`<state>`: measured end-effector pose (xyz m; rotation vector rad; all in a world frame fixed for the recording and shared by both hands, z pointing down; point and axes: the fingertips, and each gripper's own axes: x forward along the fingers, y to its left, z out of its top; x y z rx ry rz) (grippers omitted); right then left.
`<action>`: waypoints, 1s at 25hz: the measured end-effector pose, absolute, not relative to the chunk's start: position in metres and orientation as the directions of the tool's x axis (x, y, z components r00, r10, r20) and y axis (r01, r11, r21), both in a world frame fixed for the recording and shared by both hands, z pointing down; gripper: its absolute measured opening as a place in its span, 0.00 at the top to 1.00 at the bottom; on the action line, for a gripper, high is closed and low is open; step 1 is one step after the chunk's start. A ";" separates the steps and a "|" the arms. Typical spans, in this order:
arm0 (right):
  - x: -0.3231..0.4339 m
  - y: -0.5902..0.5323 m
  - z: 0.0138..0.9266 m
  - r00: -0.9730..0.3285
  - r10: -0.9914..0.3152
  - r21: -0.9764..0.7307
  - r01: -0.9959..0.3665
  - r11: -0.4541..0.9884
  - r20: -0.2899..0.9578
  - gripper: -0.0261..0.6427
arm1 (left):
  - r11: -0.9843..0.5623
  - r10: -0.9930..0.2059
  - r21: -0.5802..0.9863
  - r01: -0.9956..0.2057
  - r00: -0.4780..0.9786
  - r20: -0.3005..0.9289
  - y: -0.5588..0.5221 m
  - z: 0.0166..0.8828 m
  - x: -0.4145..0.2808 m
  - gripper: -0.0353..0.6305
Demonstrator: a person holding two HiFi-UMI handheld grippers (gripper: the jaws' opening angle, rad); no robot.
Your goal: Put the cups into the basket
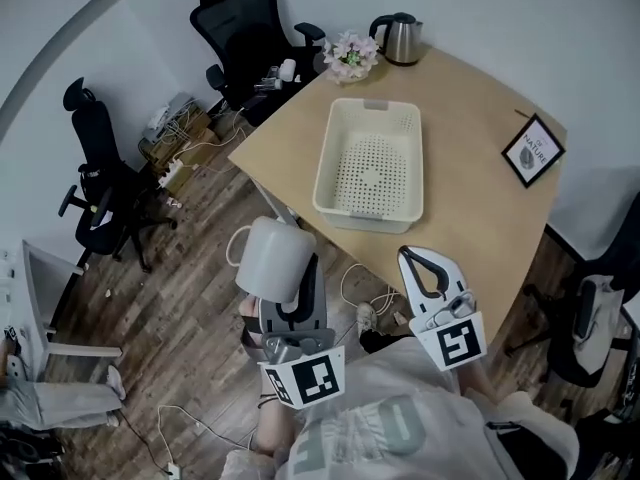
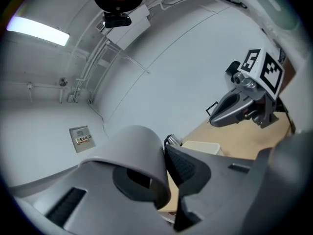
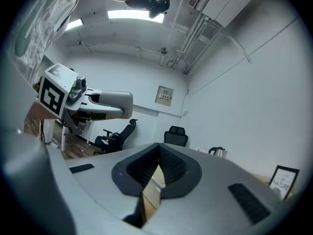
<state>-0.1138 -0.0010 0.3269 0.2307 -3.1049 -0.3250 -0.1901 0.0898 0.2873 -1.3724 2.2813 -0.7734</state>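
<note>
A pale grey cup (image 1: 273, 258) is held mouth toward the camera, my left gripper (image 1: 300, 286) shut on its wall, over the floor short of the table's near-left edge. In the left gripper view the cup (image 2: 132, 155) sits with its wall pinched between the jaws of my left gripper (image 2: 165, 153). A cream perforated basket (image 1: 370, 163) stands empty on the wooden table (image 1: 470, 118), ahead and to the right of the cup. My right gripper (image 1: 412, 256) hovers at the table's near edge, shut and holding nothing; its view shows my right gripper (image 3: 158, 151) with tips touching.
On the table's far corner stand a kettle (image 1: 400, 38) and a flower pot (image 1: 350, 56); a framed sign (image 1: 532, 150) is at the right edge. Black office chairs (image 1: 245, 28) (image 1: 100, 183) and cables (image 1: 190, 133) stand on the wooden floor to the left.
</note>
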 end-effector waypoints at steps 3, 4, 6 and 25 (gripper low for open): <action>-0.151 -0.023 0.322 -0.992 -0.129 0.218 -0.129 0.967 -0.014 0.96 | 0.398 -0.878 -0.621 -0.676 -0.476 -0.045 0.066 0.282 -0.230 0.85; -0.162 -0.031 0.321 -0.992 -0.124 0.222 -0.125 0.967 -0.017 0.96 | 0.403 -0.876 -0.619 -0.674 -0.480 -0.048 0.058 0.280 -0.242 0.85; -0.184 -0.044 0.323 -0.993 -0.116 0.216 -0.115 0.970 -0.011 0.96 | 0.406 -0.875 -0.616 -0.675 -0.482 -0.048 0.041 0.279 -0.261 0.85; -0.231 -0.153 0.318 -0.914 -0.394 0.325 -0.345 0.881 0.098 0.96 | 0.066 -0.984 -0.592 -0.803 -0.151 0.095 -0.116 0.295 -0.340 0.85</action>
